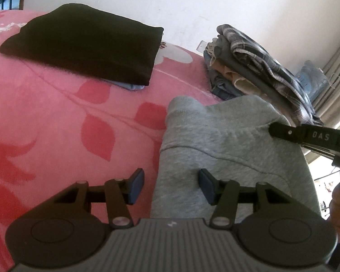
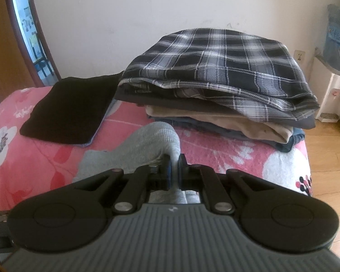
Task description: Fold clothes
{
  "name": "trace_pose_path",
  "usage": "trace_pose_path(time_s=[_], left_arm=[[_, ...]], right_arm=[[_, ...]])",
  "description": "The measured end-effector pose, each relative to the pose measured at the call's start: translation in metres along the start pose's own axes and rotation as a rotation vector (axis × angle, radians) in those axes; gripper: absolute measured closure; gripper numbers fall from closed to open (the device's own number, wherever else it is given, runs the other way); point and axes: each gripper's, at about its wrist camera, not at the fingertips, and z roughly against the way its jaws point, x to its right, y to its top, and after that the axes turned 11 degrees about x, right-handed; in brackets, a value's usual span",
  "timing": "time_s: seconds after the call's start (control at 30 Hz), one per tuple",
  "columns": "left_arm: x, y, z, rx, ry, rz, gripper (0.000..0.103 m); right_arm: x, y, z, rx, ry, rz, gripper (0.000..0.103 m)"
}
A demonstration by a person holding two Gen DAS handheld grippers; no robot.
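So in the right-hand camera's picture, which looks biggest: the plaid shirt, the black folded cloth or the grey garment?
1. plaid shirt
2. black folded cloth

The grey garment is half hidden behind the right gripper pinching it, so I can't rank it.

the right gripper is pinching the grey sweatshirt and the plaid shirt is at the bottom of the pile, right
Not quite. The right gripper does pinch the grey sweatshirt, but the plaid shirt lies on top of the pile, as the right wrist view shows.
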Motion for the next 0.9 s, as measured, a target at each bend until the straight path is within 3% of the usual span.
trace_pose_path(time_s=[0.13,0.2,0.33,0.37,0.43,0.7,0.83,0.9], left_arm=[[0.002,-0.002,-0.004,-0.003,0.009,-0.026,0.045],[0.004,-0.003,-0.005,-0.003,0.020,-0.038,0.045],[0.006,-0.004,-0.006,-0.001,0.030,-0.053,0.045],[0.006,-0.003,-0.006,-0.001,0.031,-0.055,0.045],[0.005,-0.003,-0.006,-0.002,0.029,-0.058,0.045],[0.006,-0.004,-0.006,0.003,0.041,-0.088,0.042],[0.009,-0.007,-0.005,0.016,0.057,-0.114,0.040],[0.011,-0.008,-0.004,0.023,0.068,-0.132,0.039]], right_arm=[[0.011,-0.012,-0.014,-0.041,-0.016,-0.022,0.098],[0.022,-0.017,-0.020,-0.070,-0.012,-0.060,0.093],[0.052,-0.012,-0.013,-0.106,0.034,-0.188,0.056],[0.060,-0.009,-0.008,-0.112,0.047,-0.216,0.050],[0.071,-0.006,0.015,-0.093,0.059,-0.213,0.048],[0.093,-0.049,0.125,-0.114,0.097,-0.268,0.049],[0.083,-0.086,0.159,-0.161,0.161,-0.242,0.079],[0.073,-0.101,0.163,-0.195,0.216,-0.205,0.083]])
